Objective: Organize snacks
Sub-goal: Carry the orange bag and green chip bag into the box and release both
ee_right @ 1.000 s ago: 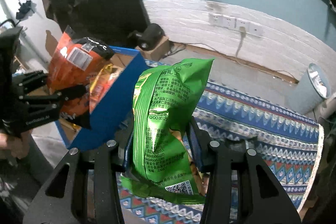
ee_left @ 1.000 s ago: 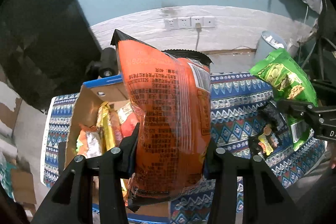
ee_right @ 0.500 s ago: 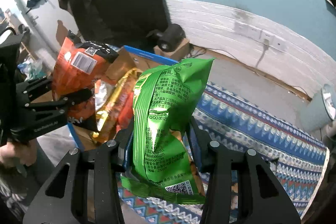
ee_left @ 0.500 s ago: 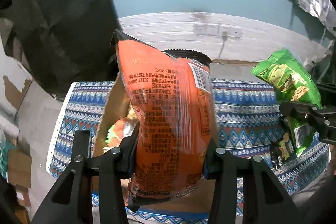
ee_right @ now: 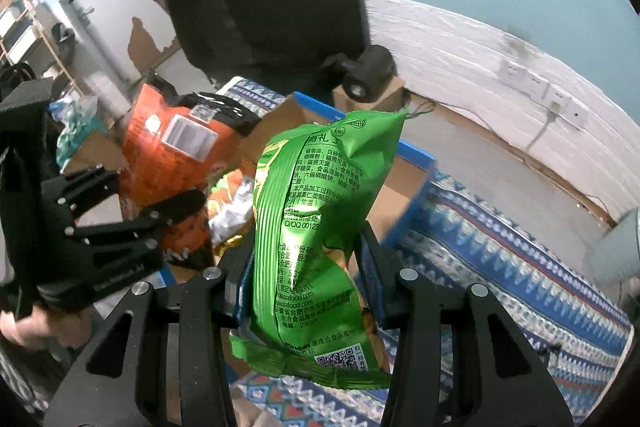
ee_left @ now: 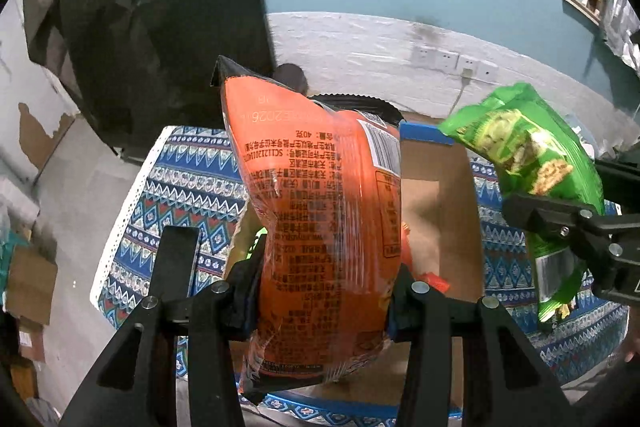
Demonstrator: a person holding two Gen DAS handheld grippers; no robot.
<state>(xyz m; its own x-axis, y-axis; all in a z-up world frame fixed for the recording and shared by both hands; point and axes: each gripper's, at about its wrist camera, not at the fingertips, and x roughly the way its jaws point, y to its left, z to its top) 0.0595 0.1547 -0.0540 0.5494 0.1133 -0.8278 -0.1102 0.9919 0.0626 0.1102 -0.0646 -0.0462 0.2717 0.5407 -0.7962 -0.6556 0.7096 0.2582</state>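
Patterned cloth covers the bench (ee_left: 188, 183). At 12 o'clock, my left claw (ee_left: 324, 297) grips the orange bag (ee_left: 320, 211), right claw (ee_right: 304, 279) grips the green bag (ee_right: 316, 227); I should lower both gently into the cardboard box (ee_right: 416, 163).

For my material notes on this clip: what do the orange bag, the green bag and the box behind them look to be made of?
Orange snack bag: thin glossy plastic film, judging by its glare streaks and crinkles.
Green snack bag: similar shiny film, probably foil-lined; its pleats catch the light.
Box: corrugated cardboard by the look of it, matte brown inside, blue on the outside and rim.
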